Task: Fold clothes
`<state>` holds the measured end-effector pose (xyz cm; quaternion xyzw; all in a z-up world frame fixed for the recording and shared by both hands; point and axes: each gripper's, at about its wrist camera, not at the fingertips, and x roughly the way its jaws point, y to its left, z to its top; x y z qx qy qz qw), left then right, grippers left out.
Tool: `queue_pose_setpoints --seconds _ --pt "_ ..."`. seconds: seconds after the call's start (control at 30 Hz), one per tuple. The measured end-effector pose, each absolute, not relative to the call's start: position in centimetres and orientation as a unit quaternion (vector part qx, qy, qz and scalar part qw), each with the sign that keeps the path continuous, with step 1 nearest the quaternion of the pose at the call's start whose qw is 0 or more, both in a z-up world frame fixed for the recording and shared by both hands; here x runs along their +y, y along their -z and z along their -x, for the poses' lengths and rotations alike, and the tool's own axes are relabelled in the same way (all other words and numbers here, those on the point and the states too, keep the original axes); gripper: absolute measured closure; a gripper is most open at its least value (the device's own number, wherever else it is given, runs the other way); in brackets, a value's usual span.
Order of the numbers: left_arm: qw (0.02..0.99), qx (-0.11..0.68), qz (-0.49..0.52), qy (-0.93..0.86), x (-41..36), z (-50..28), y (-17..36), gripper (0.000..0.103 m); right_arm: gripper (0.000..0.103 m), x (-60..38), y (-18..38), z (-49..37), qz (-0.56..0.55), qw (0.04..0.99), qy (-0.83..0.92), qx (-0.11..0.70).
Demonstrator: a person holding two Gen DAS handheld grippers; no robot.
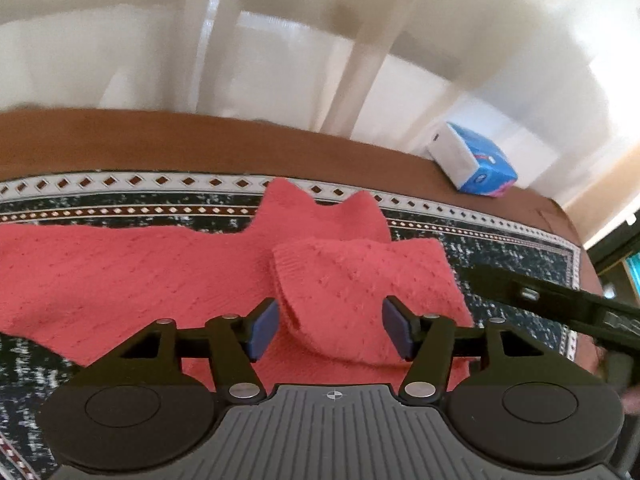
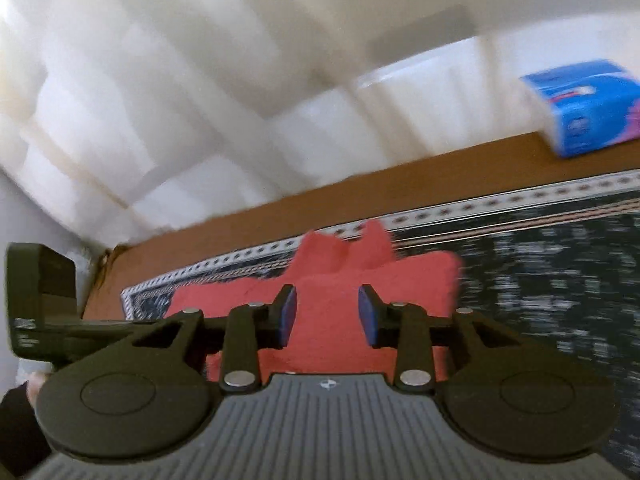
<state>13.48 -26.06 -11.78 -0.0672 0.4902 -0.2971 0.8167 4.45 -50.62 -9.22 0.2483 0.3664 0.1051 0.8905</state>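
Right wrist view is smeared with motion blur; cloth pattern and package print there cannot be read. The pink knitted garment (image 1: 132, 264) lies flat on a dark patterned cloth (image 1: 516, 252) with a white diamond border, spread over a brown bench (image 1: 160, 140). One part, apparently a sleeve (image 1: 360, 292), is folded across the body; the garment's left extent runs out of the left wrist view and its near edge is hidden behind the tool body. The left tongs (image 1: 330, 330) stand wide apart above the folded sleeve, holding nothing. The right tongs (image 2: 327, 316) also stand open and empty over the garment (image 2: 332, 280). The other tool intrudes as a dark bar at each frame's edge. A blue and white package (image 1: 476, 160), contents unseen, sits on the bench's far edge, well apart from the garment. Background is pale and indistinct.
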Motion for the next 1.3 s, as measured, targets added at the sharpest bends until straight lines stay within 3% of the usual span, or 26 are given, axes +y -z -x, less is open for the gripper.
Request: queue_pose_setpoints --seconds 0.17,0.23,0.27,0.33,0.37,0.63,0.67,0.7,0.8,0.97,1.07,1.13,1.3 --pt "0.805 0.519 0.097 0.27 -26.2 -14.3 13.4 0.038 0.063 -52.3 9.7 -2.4 -0.234 0.892 -0.072 0.38" --pt "0.81 0.517 0.094 0.26 -26.0 -14.4 13.4 0.068 0.063 -52.5 10.3 -2.2 -0.23 0.888 -0.06 0.394" --pt "0.813 0.515 0.092 0.255 -25.9 -14.4 13.4 0.072 0.063 -52.4 10.7 -2.0 -0.229 0.887 -0.057 0.398" --pt "0.82 0.507 0.087 0.252 -25.6 -14.3 12.9 0.097 0.063 -52.1 11.2 -2.0 -0.224 0.885 -0.054 0.404" --pt "0.824 0.501 0.082 0.251 -25.4 -14.3 12.6 0.099 0.063 -51.9 11.4 -2.1 -0.221 0.885 -0.054 0.406" --pt "0.827 0.501 0.074 0.243 -24.4 -14.6 12.4 0.099 0.064 -50.1 11.2 -3.2 -0.173 0.9 -0.047 0.398" --pt "0.825 0.502 0.084 0.244 -24.3 -14.5 12.3 0.095 0.064 -50.1 11.3 -3.4 -0.173 0.9 -0.043 0.397" --pt "0.824 0.502 0.096 0.246 -24.1 -14.4 12.3 0.075 0.064 -50.1 11.3 -3.6 -0.174 0.901 -0.04 0.396" --pt "0.821 0.505 0.11 0.242 -24.1 -14.5 12.4 0.047 0.064 -50.6 11.2 -3.7 -0.191 0.899 -0.038 0.393" --pt "0.812 0.515 0.122 0.247 -24.6 -14.7 12.9 0.045 0.064 -50.7 11.5 -3.5 -0.191 0.896 -0.038 0.4" --pt "0.81 0.517 0.112 0.252 -25.4 -14.6 13.2 0.055 0.064 -50.8 11.8 -3.5 -0.195 0.893 -0.036 0.404" --pt "0.809 0.519 0.106 0.255 -25.9 -14.6 13.4 0.102 0.064 -50.7 12.0 -3.6 -0.195 0.892 -0.036 0.407" --pt "0.827 0.491 0.091 0.26 -25.4 -14.1 12.2 0.103 0.064 -50.6 12.4 -3.9 -0.192 0.89 -0.037 0.412"
